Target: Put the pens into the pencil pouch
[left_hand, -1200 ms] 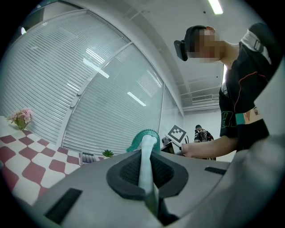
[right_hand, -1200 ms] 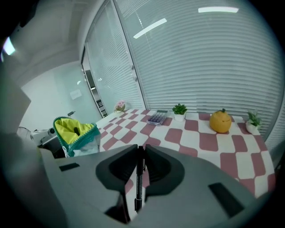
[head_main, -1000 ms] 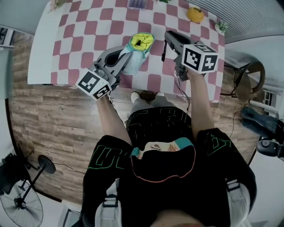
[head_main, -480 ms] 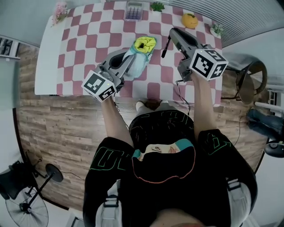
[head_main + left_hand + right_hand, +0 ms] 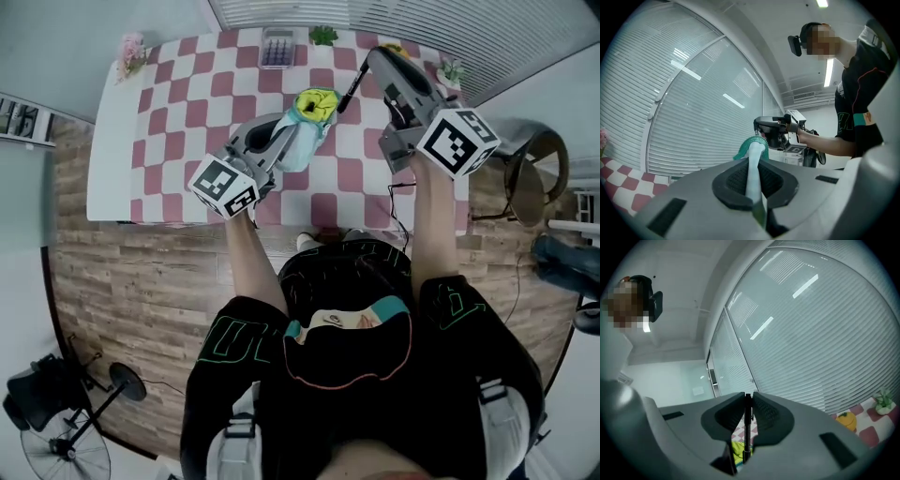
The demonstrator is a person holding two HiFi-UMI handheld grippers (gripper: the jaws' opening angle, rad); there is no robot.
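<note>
Pen (image 5: pixel 350 91) clamped in right gripper (image 5: pixel 375 62), lifted higher to upper centre beside open pencil pouch (image 5: pixel 305 131) pinched tight in left gripper (image 5: pixel 281 134); insertion likely next.

You have no word, number or brand here that can be read. The green outline letters (image 5: pixel 228 339) on your black shorts, well below the pencil pouch (image 5: pixel 305 141), are too warped to make out. The left marker cube (image 5: pixel 225 186) and the right marker cube (image 5: pixel 457 141), either side of the pouch, carry only black-and-white square patterns.
</note>
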